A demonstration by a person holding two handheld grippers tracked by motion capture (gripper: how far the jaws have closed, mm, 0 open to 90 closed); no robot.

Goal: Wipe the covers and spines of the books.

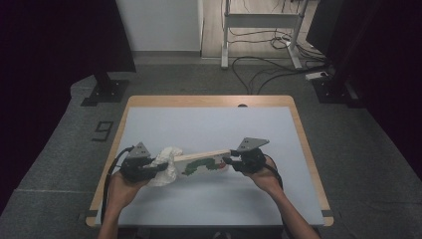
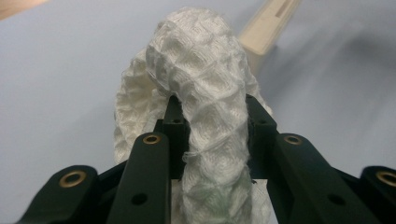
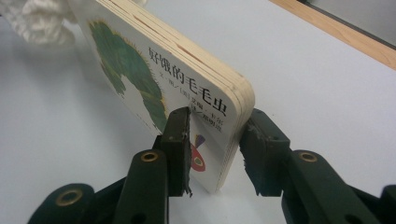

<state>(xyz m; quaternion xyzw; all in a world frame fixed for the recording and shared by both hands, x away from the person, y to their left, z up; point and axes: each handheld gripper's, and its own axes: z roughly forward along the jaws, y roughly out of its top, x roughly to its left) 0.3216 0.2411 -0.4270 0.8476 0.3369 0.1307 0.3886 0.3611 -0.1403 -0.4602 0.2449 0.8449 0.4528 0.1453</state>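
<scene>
Wiping book (image 1: pixel 201 163) | left gripper (image 1: pixel 149 168) is pinching white cloth (image 2: pixel 201 84) against its end | right gripper (image 1: pixel 234 162) is clamping it steady above desk (image 1: pixel 209 124)

On the table (image 1: pixel 209 124), the cloth (image 1: pixel 166 164) lies left of the book (image 1: pixel 204 162).

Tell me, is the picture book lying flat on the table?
No. The right tool clamps the book by one end and holds it on edge, above the table.

One book (image 1: pixel 203 163), one cloth (image 1: pixel 167 165)
</scene>
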